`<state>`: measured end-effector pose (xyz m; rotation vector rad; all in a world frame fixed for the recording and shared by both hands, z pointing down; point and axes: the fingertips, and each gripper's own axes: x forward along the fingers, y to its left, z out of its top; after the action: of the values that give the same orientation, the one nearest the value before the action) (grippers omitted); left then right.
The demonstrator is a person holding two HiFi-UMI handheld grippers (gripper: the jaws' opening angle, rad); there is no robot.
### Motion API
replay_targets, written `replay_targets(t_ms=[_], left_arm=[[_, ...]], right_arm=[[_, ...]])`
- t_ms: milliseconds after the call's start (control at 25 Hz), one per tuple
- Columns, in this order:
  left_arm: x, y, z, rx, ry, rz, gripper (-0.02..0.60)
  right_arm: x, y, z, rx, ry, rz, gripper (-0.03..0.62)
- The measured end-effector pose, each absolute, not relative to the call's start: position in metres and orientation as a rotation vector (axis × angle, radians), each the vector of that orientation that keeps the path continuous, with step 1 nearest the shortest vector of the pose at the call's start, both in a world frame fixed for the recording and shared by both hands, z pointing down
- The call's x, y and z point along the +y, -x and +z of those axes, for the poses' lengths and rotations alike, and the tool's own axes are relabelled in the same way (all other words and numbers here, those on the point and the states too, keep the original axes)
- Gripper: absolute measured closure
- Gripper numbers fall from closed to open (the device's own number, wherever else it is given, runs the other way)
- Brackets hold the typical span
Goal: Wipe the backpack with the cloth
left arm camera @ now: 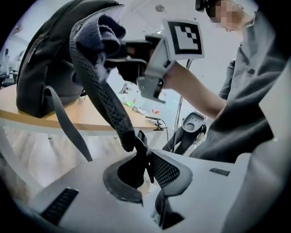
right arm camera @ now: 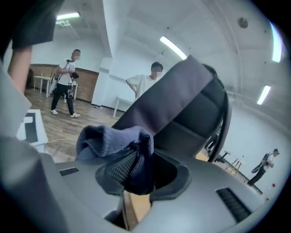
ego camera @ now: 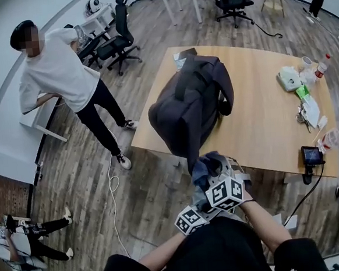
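While the backpack (ego camera: pixel 187 104) stands on the wooden desk (ego camera: pixel 262 124) at its near left corner, both hand-held grippers sit just below and in front of it, past the desk's edge.

The left hand-held gripper (left arm camera: pixel 144 159) has its 2 jaws nearly together, pinched on the lower end of the backpack's mesh-padded shoulder strap (left arm camera: pixel 102 95). From that grip the strap runs up and away to the top of the dark grey bag. A thin webbing strap (left arm camera: pixel 68 123) hangs loose from the bag, to the left of this hand-held gripper.

The right hand-held gripper (right arm camera: pixel 138 170) is also nearly closed, clamped on a bunched dark blue cloth (right arm camera: pixel 111 139). The cloth spills over its left jaw, and the backpack's side fills the view straight ahead of it. In the left gripper view the cloth lies at the upper part of the padded strap, above and ahead of the left hand-held gripper. Whether it presses on the fabric cannot be told.

A person in a white T-shirt (ego camera: pixel 59 70) stands on the floor well to the left of both hand-held grippers. Black office chairs (ego camera: pixel 118 39) stand farther off, beyond the desk's left end.
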<state>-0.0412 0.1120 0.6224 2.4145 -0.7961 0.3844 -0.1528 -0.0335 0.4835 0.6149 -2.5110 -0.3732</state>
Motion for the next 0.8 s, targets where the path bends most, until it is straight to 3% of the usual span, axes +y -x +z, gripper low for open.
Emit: replay_targets(t_ms=[480,640,800], left_arm=[[0.113,0.030,0.632,-0.675,-2.388,0.409,0.520],[0.112,0.022,0.632,-0.642,-2.393,0.415,0.520],[0.108,0.024,0.628,-0.670,-2.406,0.408,0.520]], right_arm=[[-0.133,0.162,0.253,-2.652,-0.965,-0.840,0.496],[-0.125,0.171,0.278,-2.486,-0.891,-1.075,0.497],[-0.080,0.172,0.388,-2.344,-0.578,-1.031,0.499]])
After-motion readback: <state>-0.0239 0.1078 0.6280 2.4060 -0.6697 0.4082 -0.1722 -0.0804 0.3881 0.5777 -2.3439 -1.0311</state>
